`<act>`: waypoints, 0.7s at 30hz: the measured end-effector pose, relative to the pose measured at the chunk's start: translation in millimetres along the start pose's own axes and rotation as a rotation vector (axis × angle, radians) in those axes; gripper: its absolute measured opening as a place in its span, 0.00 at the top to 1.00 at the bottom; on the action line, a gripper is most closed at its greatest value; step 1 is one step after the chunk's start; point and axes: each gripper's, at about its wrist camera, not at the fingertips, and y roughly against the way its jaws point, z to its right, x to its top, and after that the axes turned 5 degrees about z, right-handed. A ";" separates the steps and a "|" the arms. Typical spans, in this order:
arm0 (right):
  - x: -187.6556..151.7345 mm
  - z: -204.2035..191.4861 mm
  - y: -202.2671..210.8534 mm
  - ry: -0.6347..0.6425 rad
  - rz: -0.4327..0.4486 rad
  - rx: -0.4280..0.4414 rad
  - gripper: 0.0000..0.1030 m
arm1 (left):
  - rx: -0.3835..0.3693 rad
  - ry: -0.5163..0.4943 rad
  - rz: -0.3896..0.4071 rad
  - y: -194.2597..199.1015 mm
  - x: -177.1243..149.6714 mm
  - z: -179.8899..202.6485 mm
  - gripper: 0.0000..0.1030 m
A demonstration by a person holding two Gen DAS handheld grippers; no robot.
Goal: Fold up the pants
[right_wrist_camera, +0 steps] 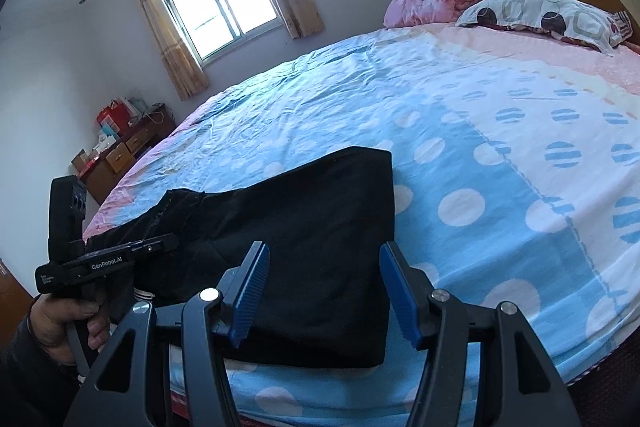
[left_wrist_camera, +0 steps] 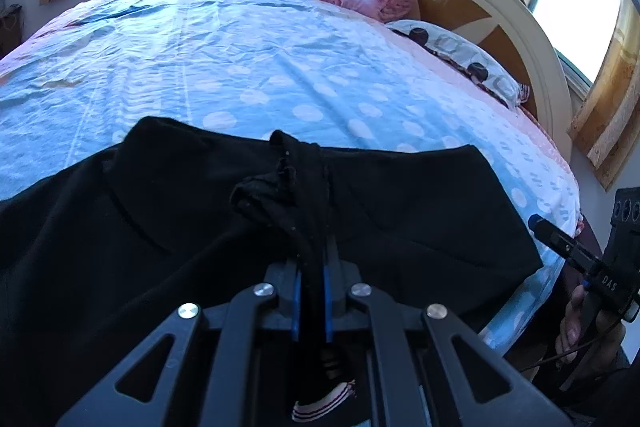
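So here our left tool (left_wrist_camera: 311,267) is clamped on a bunched-up bit of the black fabric pants (left_wrist_camera: 200,227), which fill the lower half of the left wrist frame. In the right wrist view the pants (right_wrist_camera: 312,227) sit folded at the near edge of the bed with the blue polka-dot sheet (right_wrist_camera: 460,155), centre-bottom of the frame. Our right tool (right_wrist_camera: 324,291) hangs over them with its blue pads spread wide, gripping nothing. Patterned pillow (right_wrist_camera: 548,19) is upper right.
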 end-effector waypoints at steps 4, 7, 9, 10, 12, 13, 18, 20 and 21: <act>0.4 -1.6 1.8 0.012 0.012 0.001 0.42 | 0.030 0.013 -0.022 0.3 -5.9 -13.4 0.92; -2.2 -1.9 -2.8 0.009 -0.009 0.012 0.42 | 0.022 0.036 -0.030 -7.5 -12.5 -22.1 0.90; -4.1 -3.6 -6.0 0.014 -0.025 0.020 0.42 | 0.039 0.022 -0.013 -6.8 -14.3 -20.5 0.90; -4.3 -5.8 -6.1 0.022 -0.028 0.027 0.42 | 0.040 0.020 -0.005 -4.3 -14.0 -19.2 0.90; -4.0 -10.9 -3.9 0.043 -0.018 0.033 0.42 | 0.025 0.036 0.022 5.1 -12.6 -20.4 0.90; -3.7 -14.0 -2.7 0.060 -0.011 0.034 0.42 | 0.032 0.029 0.034 9.8 -11.7 -19.9 0.90; -8.0 -20.7 -7.3 0.092 -0.027 0.043 0.42 | 0.047 0.039 0.010 4.8 -15.9 -29.6 0.90; -11.0 -21.3 -12.9 0.091 -0.059 0.056 0.42 | 0.052 0.057 0.018 5.0 -18.7 -31.5 0.86; -12.2 -20.6 -16.8 0.089 -0.083 0.055 0.42 | 0.050 0.052 0.019 5.7 -19.1 -30.4 0.86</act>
